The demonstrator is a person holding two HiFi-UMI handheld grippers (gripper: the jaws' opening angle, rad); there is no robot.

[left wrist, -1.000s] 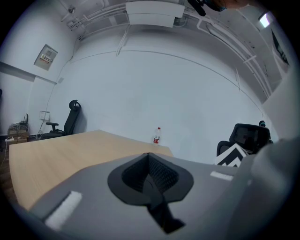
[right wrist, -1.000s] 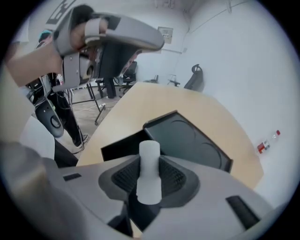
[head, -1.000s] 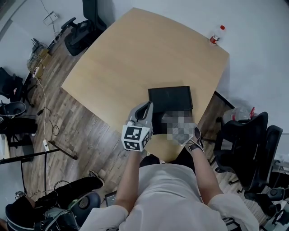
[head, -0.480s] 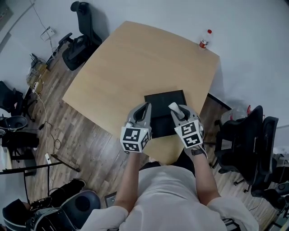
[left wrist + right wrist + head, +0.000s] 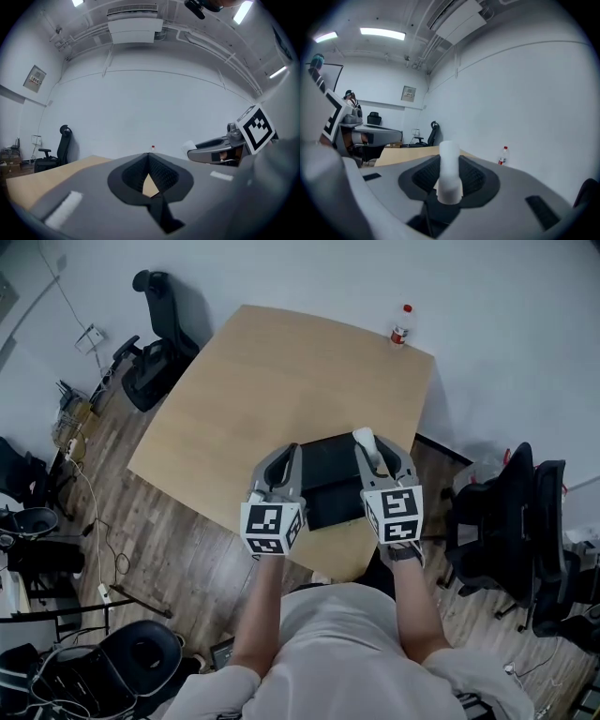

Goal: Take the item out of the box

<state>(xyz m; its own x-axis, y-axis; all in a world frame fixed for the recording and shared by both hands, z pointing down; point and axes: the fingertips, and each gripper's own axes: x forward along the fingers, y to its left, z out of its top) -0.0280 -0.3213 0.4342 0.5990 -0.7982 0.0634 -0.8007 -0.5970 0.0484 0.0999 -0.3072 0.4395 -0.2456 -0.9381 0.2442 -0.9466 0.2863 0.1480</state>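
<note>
Both grippers have lifted clear of the black box (image 5: 328, 467) since a second ago. The right gripper (image 5: 378, 451) now carries the white cylinder (image 5: 365, 440) clamped between its fingers. The left gripper (image 5: 281, 461) has its fingers pressed together, empty. The box sits on the desk (image 5: 262, 381) below both pairs of fingers, so the item looks to be out.
</note>
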